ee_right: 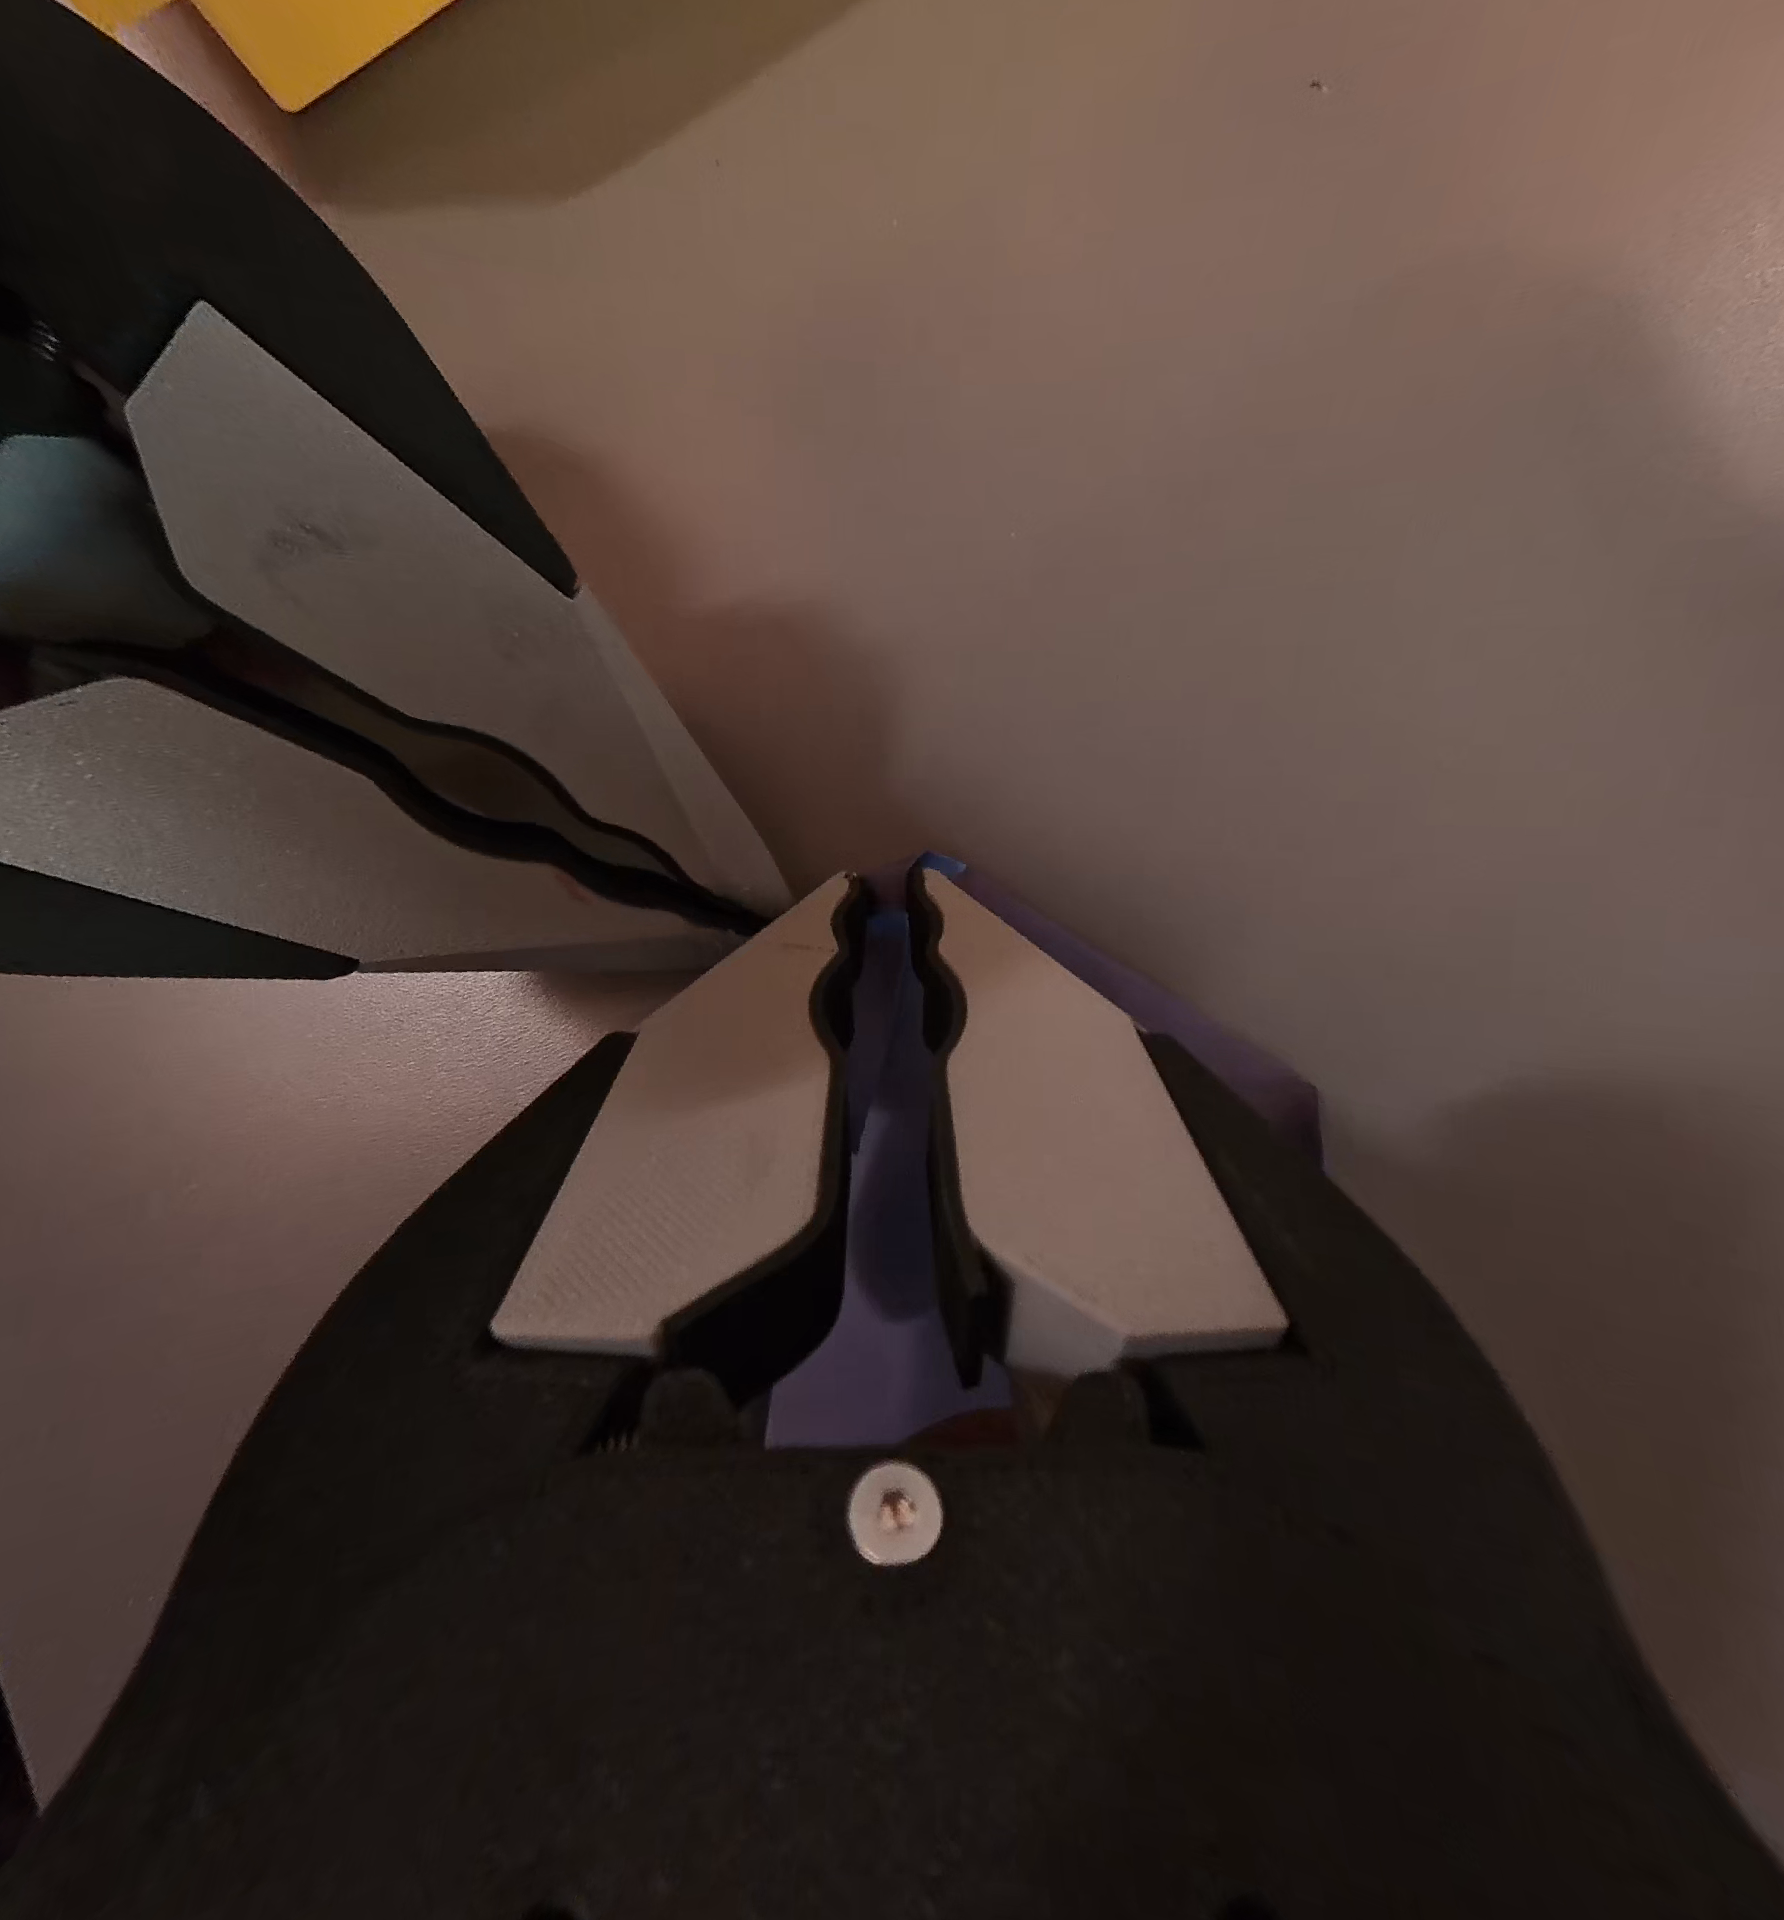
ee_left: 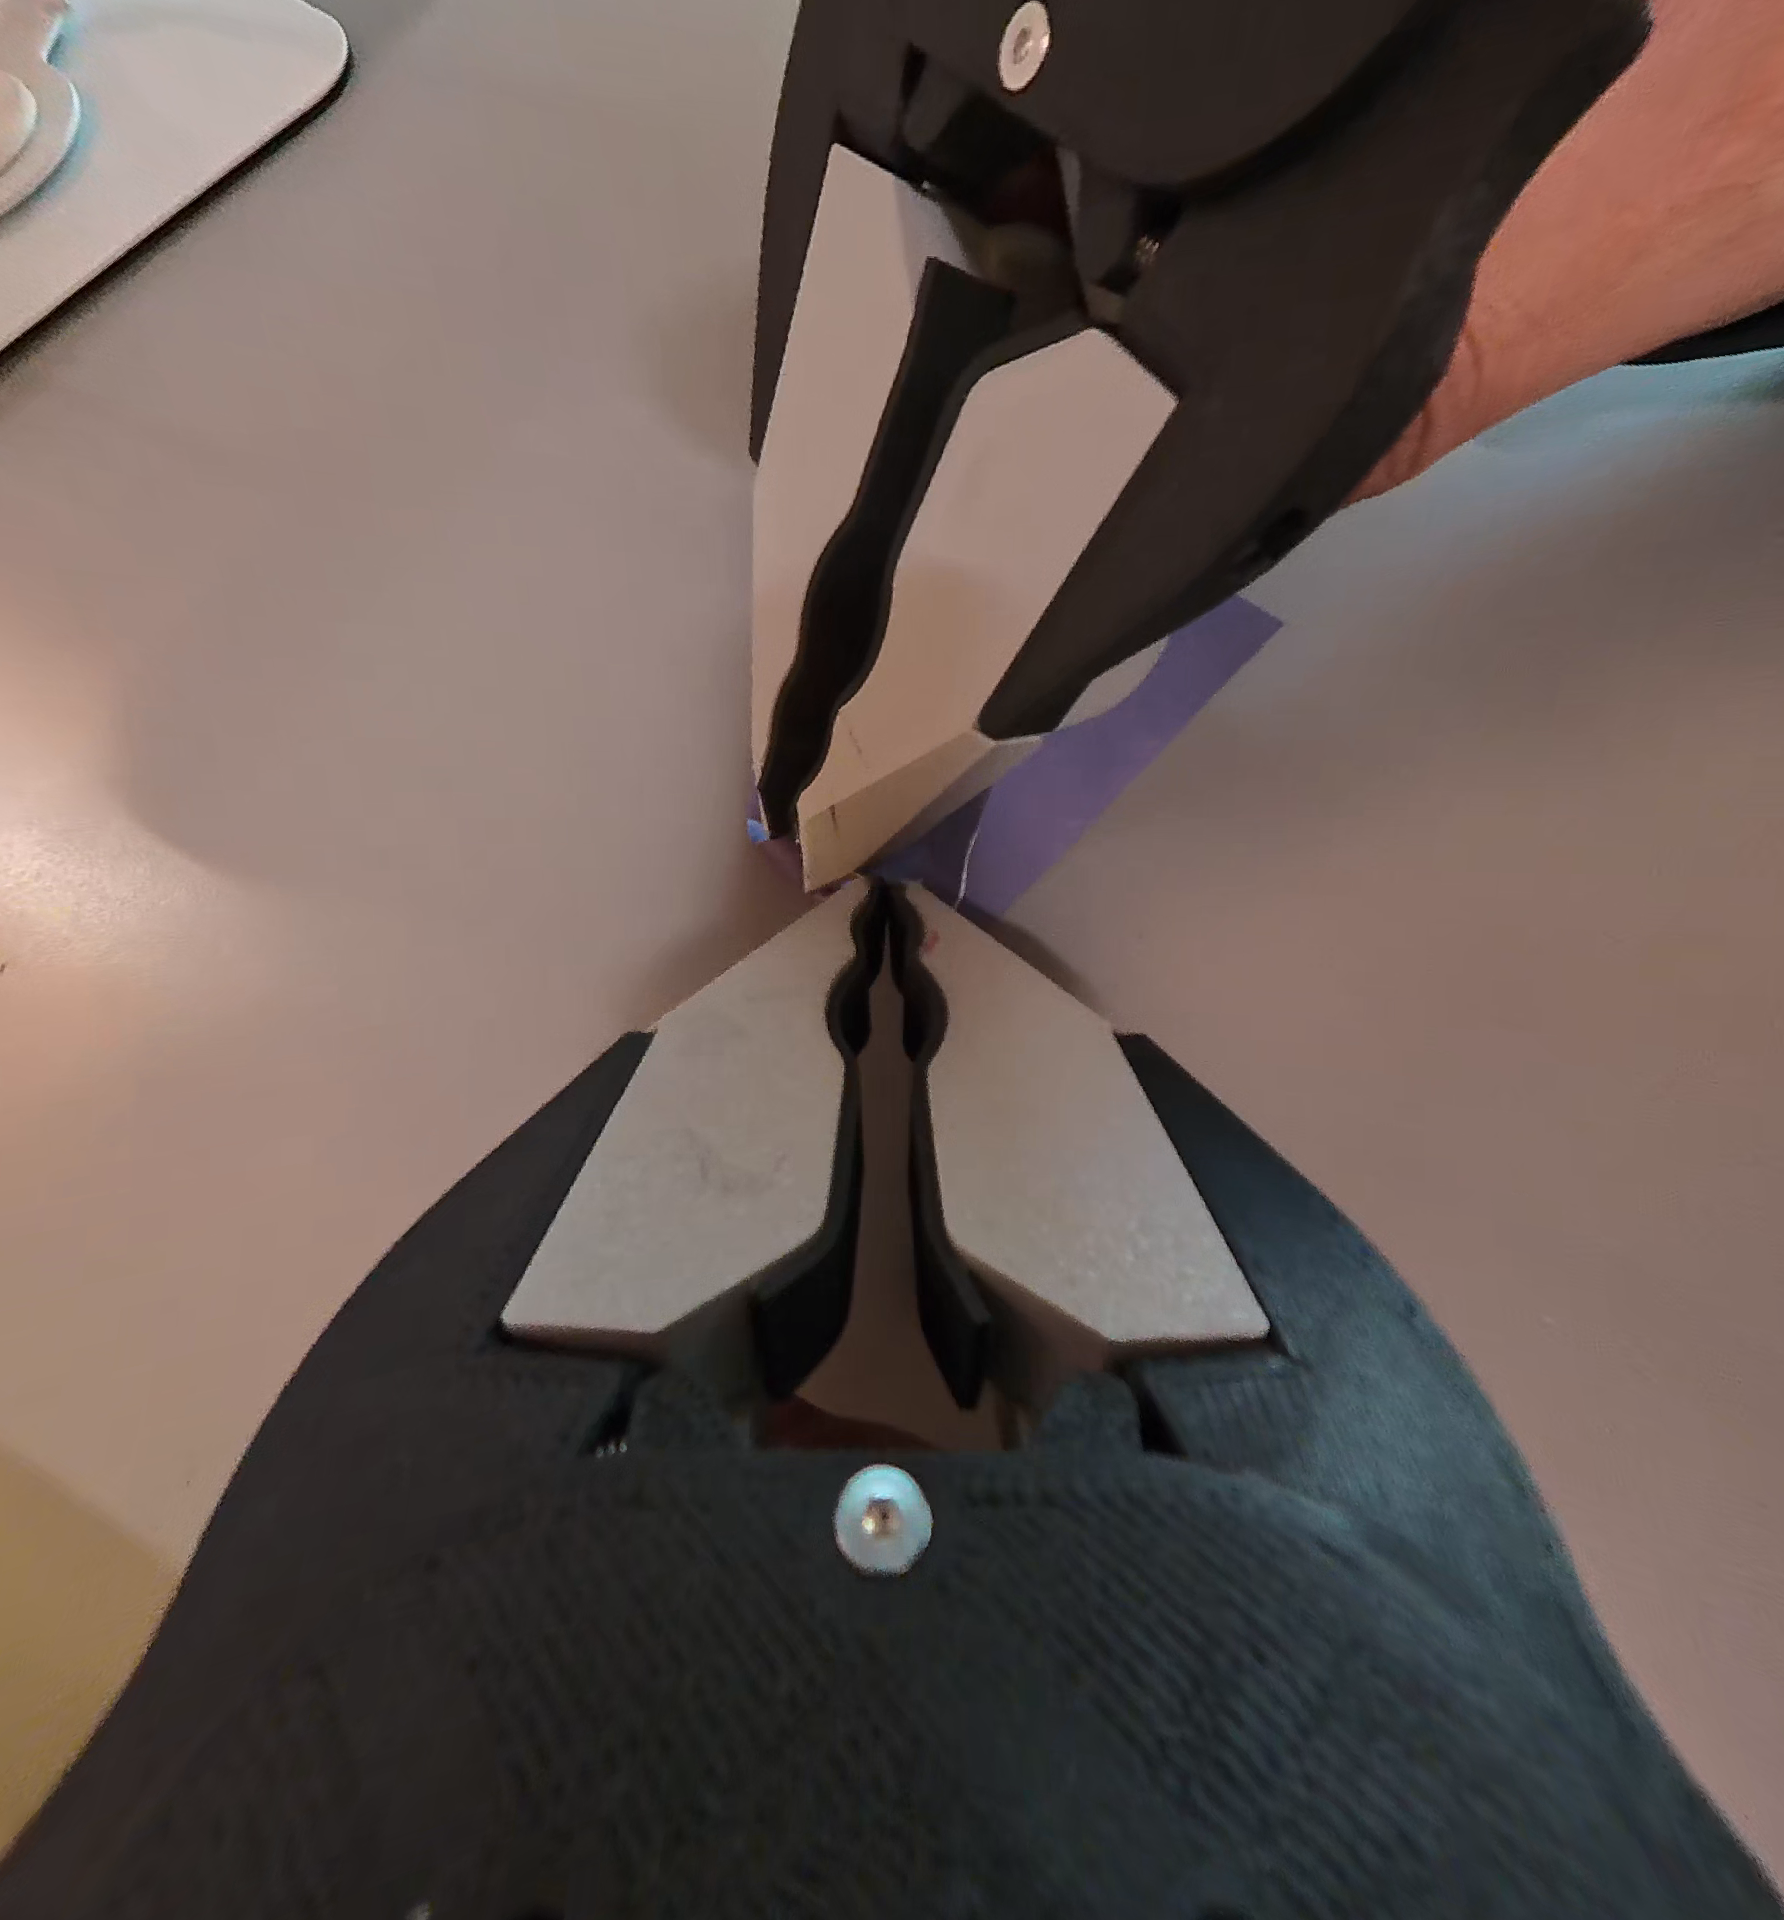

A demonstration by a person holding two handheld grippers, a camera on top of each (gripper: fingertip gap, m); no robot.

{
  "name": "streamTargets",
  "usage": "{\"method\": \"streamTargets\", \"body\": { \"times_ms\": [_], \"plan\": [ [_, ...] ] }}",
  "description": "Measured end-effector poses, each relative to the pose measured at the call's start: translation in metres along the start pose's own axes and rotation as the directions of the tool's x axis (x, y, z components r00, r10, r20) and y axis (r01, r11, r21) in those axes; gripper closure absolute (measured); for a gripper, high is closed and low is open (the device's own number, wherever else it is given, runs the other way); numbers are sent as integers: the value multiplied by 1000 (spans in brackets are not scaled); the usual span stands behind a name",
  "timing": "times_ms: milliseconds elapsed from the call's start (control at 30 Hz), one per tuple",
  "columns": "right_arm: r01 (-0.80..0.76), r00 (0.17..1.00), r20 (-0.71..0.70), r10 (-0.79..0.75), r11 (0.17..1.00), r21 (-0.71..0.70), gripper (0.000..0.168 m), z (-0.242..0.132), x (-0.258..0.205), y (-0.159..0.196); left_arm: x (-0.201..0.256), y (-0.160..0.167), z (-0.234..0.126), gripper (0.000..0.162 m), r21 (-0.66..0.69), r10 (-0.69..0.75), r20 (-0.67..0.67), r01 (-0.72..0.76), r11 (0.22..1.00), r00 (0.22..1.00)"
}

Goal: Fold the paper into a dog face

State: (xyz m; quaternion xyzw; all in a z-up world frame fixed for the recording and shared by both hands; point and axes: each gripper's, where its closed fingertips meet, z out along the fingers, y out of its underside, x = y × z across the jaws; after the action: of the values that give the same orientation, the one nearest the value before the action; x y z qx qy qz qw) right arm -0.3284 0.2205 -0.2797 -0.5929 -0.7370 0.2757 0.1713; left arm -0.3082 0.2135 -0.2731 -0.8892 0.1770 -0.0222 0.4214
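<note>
Left gripper [ee_left: 883, 902] — jaws nearly closed, tips down on the table [ee_left: 348, 727]; whether they pinched the purple paper [ee_left: 1106, 769] could not be told. Right gripper [ee_right: 886, 883] — narrowly parted, with the paper running up between its fingers, apparently held. In the left wrist view the right gripper entered from 1 o'clock, a bare forearm [ee_left: 1646, 208] behind it; paper lay toward 2 o'clock. No legible writing. Grey mat [ee_left: 140, 156] at 11 o'clock; yellow sheet [ee_right: 296, 52] at 11 o'clock in the right view.

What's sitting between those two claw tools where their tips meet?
Only the purple paper. In the left wrist view the left gripper and right gripper nearly meet tip to tip at its corner; nothing else lies between them.
</note>
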Motion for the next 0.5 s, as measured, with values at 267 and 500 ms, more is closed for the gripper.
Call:
{"method": "streamTargets", "body": {
  "times_ms": [267,500],
  "plan": [
    [16,1000,-11,-16,1000,-8,163,0,0,0,3,4,4,162,-38,13,-26,-14,999,1000],
    [23,1000,-11,-23,1000,-4,163,0,0,1,11,6,0,162,-36,2,-80,-5,999,997]
  ]
}}
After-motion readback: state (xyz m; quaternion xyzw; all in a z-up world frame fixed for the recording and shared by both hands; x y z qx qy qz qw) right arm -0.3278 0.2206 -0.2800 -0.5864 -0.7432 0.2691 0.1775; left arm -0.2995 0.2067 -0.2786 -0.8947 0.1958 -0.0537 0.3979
